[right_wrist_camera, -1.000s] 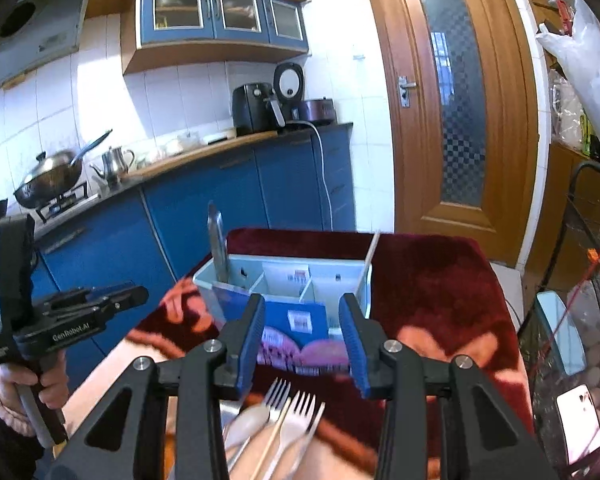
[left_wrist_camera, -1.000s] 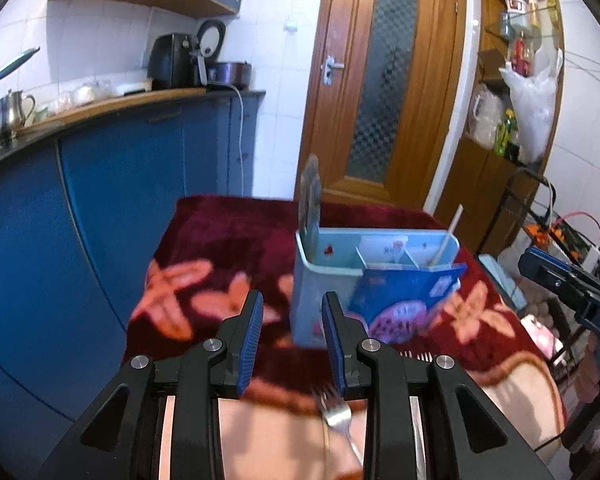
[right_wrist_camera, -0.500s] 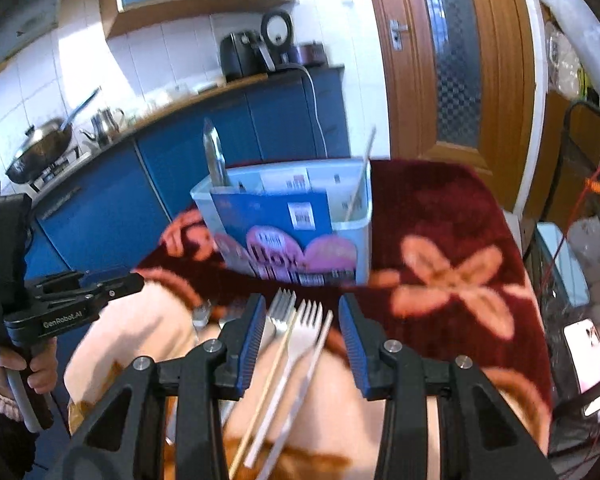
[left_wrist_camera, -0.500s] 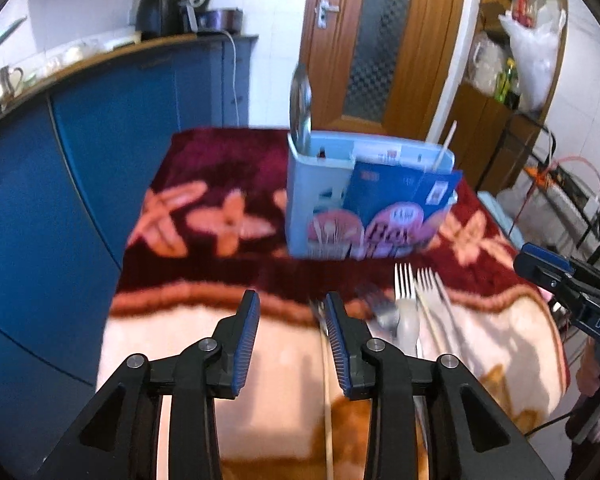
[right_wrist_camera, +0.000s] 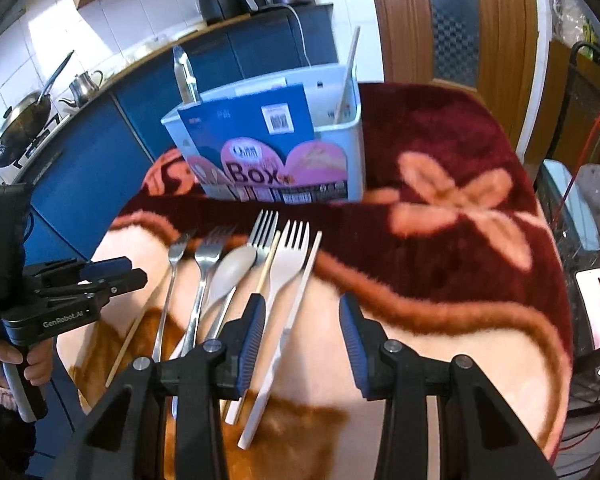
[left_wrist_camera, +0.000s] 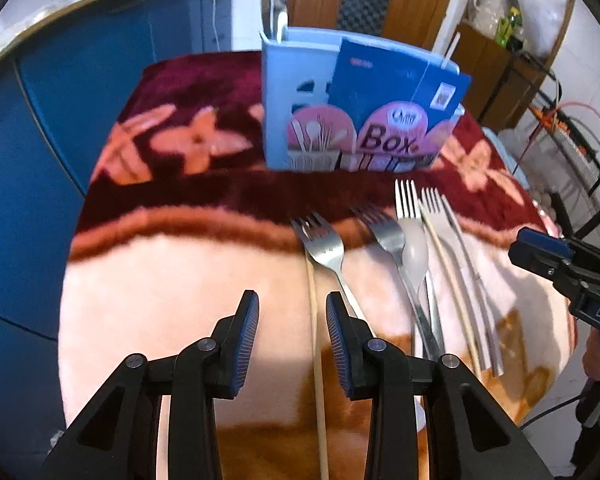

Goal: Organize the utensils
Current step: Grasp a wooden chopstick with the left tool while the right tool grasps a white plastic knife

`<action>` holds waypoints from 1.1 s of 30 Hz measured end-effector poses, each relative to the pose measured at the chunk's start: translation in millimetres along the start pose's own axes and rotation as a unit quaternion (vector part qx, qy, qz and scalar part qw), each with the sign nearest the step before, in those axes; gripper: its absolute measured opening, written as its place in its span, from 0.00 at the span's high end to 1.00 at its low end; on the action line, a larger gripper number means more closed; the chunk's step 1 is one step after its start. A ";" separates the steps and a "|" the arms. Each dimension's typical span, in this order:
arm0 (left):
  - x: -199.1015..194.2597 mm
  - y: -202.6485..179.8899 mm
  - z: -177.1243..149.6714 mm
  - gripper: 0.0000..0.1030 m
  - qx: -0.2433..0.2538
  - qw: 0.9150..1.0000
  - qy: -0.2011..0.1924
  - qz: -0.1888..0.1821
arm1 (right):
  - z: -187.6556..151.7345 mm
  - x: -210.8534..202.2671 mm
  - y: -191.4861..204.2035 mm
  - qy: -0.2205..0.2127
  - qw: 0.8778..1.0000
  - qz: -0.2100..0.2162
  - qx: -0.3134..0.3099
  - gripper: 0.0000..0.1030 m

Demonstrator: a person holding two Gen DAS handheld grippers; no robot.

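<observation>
A pale blue utensil box [left_wrist_camera: 300, 128] [right_wrist_camera: 340, 152] with a "Box" label stands on the floral blanket; a metal utensil [right_wrist_camera: 185, 76] and a chopstick [right_wrist_camera: 348, 76] stand in it. In front lie metal forks [left_wrist_camera: 326, 246] [right_wrist_camera: 206, 256], a spoon [left_wrist_camera: 414, 248] [right_wrist_camera: 232, 270], white plastic forks [left_wrist_camera: 440, 224] [right_wrist_camera: 286, 268] and chopsticks [left_wrist_camera: 316, 340] [right_wrist_camera: 308, 276]. My left gripper [left_wrist_camera: 292, 320] is open above a chopstick. My right gripper [right_wrist_camera: 302, 320] is open over the white utensils' handles. Each gripper shows in the other's view [left_wrist_camera: 548, 252] [right_wrist_camera: 112, 276].
The blanket-covered table [right_wrist_camera: 440, 280] sits by blue kitchen cabinets [left_wrist_camera: 40, 100] on the left. A wooden door [right_wrist_camera: 460, 20] is behind. A wire rack [left_wrist_camera: 572, 152] and a phone [right_wrist_camera: 592, 304] are off the right edge.
Both grippers have tilted down and pulled back toward the near end of the table; the loose utensils now lie under them. Both stay open and empty.
</observation>
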State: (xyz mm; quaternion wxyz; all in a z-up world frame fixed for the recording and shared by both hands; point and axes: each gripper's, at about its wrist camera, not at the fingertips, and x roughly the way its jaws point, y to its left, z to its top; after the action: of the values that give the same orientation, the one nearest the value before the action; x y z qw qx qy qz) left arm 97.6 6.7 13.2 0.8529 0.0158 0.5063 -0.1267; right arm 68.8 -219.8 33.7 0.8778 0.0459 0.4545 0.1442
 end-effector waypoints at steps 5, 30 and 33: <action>14.3 0.1 3.6 0.66 -0.001 1.000 0.029 -0.003 | 1.7 14.8 -4.4 0.042 0.999 0.007 0.014 0.60; 46.8 7.2 47.4 0.65 -0.003 0.996 0.094 -0.005 | 35.6 60.5 -9.9 0.172 0.984 0.021 0.038 0.59; 50.3 5.0 54.1 0.67 -0.002 0.993 0.114 -0.002 | 41.5 63.7 -8.9 0.180 0.983 0.018 0.033 0.62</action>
State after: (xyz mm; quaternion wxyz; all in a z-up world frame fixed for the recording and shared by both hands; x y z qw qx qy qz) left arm 168.1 -6.9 -4.6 0.7894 0.0275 0.6005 -0.1243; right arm 139.1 -207.3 6.1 0.7769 0.0566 0.6086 0.1511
